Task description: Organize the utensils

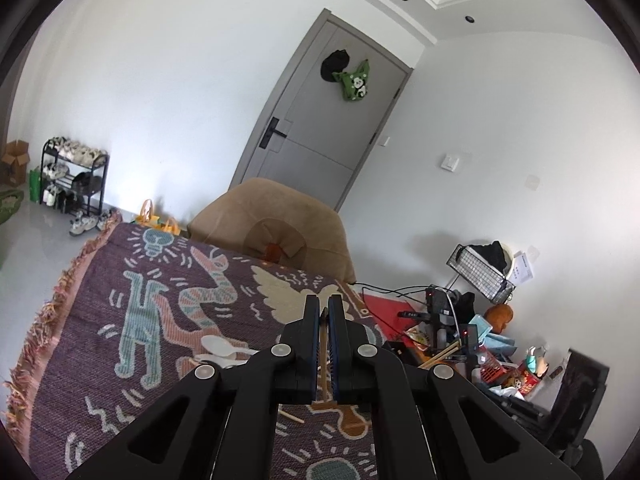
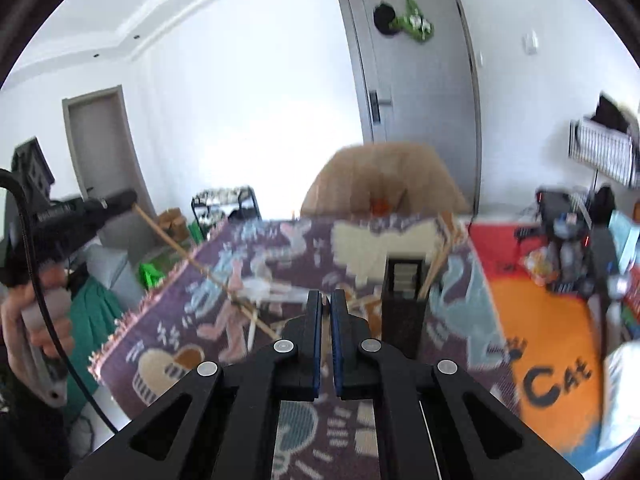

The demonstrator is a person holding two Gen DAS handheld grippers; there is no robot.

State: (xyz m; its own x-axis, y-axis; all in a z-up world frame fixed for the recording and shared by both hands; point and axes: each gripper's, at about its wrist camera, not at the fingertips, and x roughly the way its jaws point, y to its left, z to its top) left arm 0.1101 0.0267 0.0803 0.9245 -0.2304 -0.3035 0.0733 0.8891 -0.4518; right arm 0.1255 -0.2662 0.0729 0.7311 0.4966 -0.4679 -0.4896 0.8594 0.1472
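Your left gripper (image 1: 324, 304) pinches one chopstick (image 1: 322, 356) between its fingers; the right gripper (image 2: 325, 300) is pressed together, empty. Next, carry the chopstick to the black holder (image 2: 404, 300) — center-right on the worktop (image 2: 168, 344) — and drop it upright.

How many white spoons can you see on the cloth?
2. Both spoons lie side by side on the cloth, just left of the left gripper: one farther, one nearer, partly behind it. Others may be hidden.
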